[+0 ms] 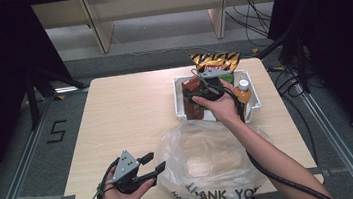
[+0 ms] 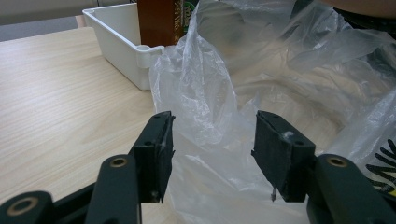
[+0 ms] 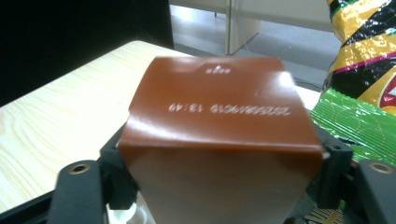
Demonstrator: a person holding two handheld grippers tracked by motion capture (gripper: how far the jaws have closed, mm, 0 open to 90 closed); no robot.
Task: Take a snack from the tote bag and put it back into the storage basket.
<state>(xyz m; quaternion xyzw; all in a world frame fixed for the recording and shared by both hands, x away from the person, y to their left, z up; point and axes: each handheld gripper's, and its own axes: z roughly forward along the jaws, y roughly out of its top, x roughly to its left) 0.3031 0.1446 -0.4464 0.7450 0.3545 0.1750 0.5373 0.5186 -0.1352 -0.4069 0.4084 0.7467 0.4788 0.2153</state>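
A brown carton [image 1: 193, 108] stands upright at the left end of the white bin [image 1: 179, 99]. My right gripper [image 1: 196, 93] reaches down over it from the near side. In the right gripper view the carton [image 3: 219, 116] sits between the jaws [image 3: 222, 172], and both black pads lie against its sides. My left gripper [image 1: 154, 163] is held low near the table's front edge, open, just left of a clear plastic bag [image 1: 206, 161]. In the left gripper view the bag's crumpled edge [image 2: 210, 93] rises between and beyond the open jaws [image 2: 212, 154], untouched by the pads.
A yellow-and-black striped snack bag [image 1: 215, 61] stands at the bin's far end, with a green packet [image 3: 355, 126] beside the carton. A bottle with an orange body [image 1: 243, 92] lies on the bin's right side. Bare tabletop [image 1: 125, 110] stretches to the left.
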